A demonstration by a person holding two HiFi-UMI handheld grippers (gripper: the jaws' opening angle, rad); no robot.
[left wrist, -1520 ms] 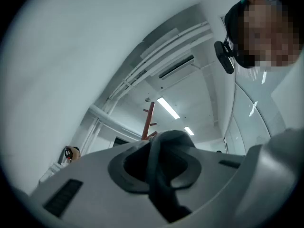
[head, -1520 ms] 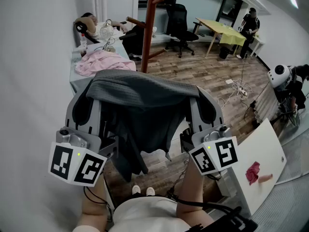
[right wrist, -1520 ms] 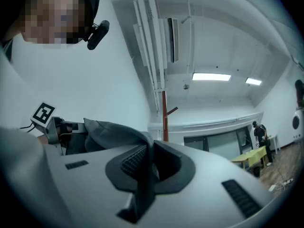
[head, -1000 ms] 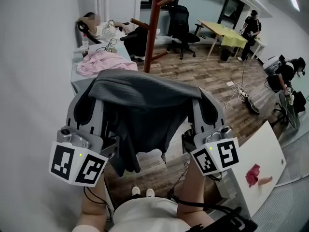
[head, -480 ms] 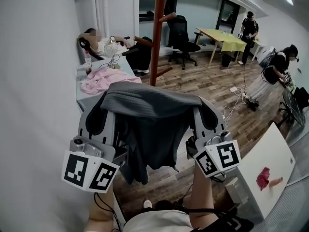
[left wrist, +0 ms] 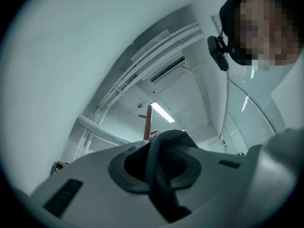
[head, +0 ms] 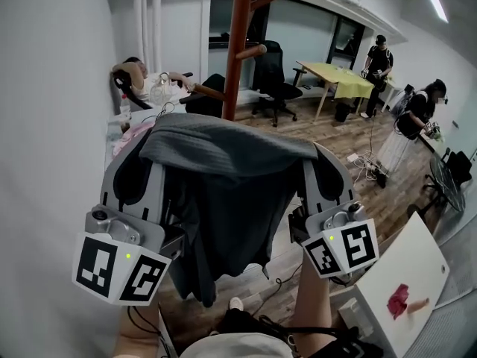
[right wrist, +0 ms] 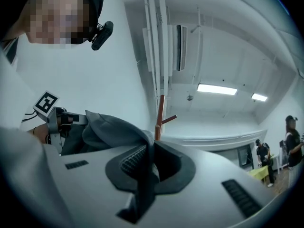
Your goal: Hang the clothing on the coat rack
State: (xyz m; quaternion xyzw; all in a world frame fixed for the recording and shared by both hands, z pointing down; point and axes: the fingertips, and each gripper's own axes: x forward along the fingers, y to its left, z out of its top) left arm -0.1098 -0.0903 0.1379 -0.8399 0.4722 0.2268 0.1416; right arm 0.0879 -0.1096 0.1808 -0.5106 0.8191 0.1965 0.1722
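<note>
A dark grey garment (head: 223, 177) hangs stretched between my two grippers, its top edge spread and the rest drooping towards the floor. My left gripper (head: 153, 144) is shut on one end of the cloth, which shows pinched as a fold (left wrist: 159, 175) between its jaws. My right gripper (head: 305, 155) is shut on the other end, a strip of fabric (right wrist: 145, 179) clamped in its pads. The brown wooden coat rack (head: 240, 47) stands straight ahead beyond the garment, its pegs bare. It also shows in the left gripper view as a coat rack (left wrist: 148, 127) and in the right as a coat rack (right wrist: 160, 115).
A pink cloth (head: 123, 136) lies on a table at the left wall, where a person (head: 138, 77) leans. An office chair (head: 272, 77) and a yellow-green table (head: 335, 77) stand behind the rack. Two people (head: 414, 118) are at the right. Cables (head: 365, 162) lie on the wooden floor.
The view has tilted up and the coat rack now stands closer and taller ahead. Both grippers have lifted the garment higher towards it. The grips have not changed.
</note>
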